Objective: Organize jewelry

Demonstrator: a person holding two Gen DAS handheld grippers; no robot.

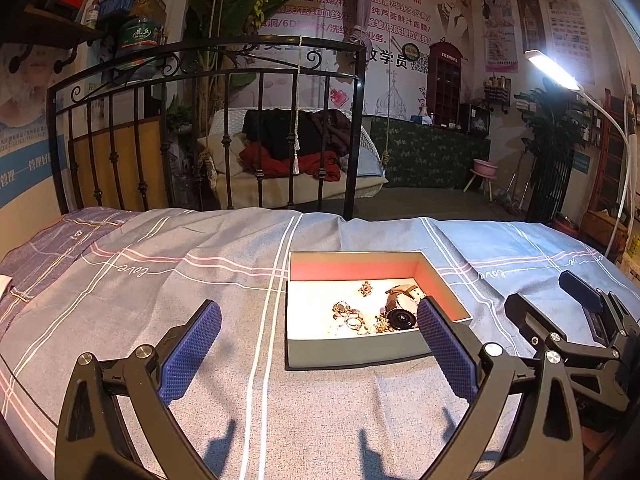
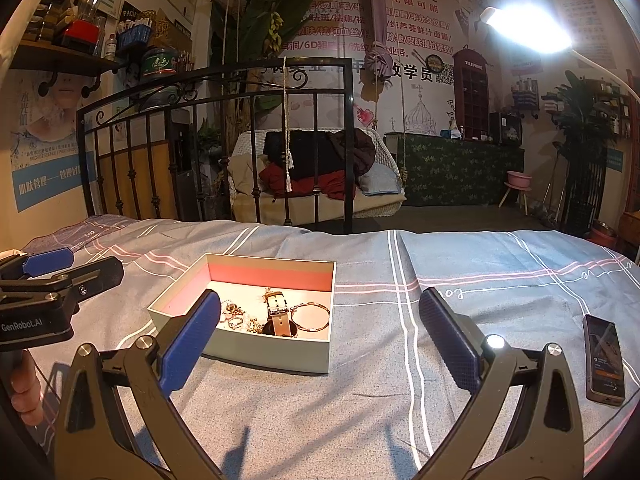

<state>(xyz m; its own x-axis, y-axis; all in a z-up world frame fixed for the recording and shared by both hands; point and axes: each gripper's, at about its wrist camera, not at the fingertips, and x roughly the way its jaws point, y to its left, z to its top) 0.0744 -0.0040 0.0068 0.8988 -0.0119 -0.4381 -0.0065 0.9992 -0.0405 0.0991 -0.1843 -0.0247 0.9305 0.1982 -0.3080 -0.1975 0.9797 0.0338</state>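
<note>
A bed (image 1: 200, 280) covered with a grey-blue sheet crossed by white and pink lines fills the foreground, its cloth slightly wrinkled. Behind it stands a black wrought-iron bed frame (image 1: 208, 80) with scrollwork, then a cluttered room: a hanging wicker swing seat (image 2: 320, 184) heaped with dark and red clothes, walls papered with posters, potted plants, and a bright white lamp (image 2: 528, 28) on a bent stalk at the right.

An open, shallow rectangular box (image 2: 264, 354) lies on the sheet, grey outside with pink inner walls and a pale floor. Inside it sits the jewelry: a watch (image 2: 278, 314) with a tan leather strap and dark round face, a thin wire bangle (image 2: 311, 317) beside it, and small rings and gold-toned pieces (image 2: 236, 316) in a loose cluster. A dark phone (image 2: 604, 360) lies flat on the sheet, well apart to the right of the box.

The left gripper (image 1: 320, 340) hovers low over the sheet, its jaws spread wide and empty, blue textured pads facing inward; its right finger overlaps the box's near corner in view. The right gripper (image 2: 320, 336) is likewise held low, jaws wide apart and holding nothing, the box just ahead to its left.
</note>
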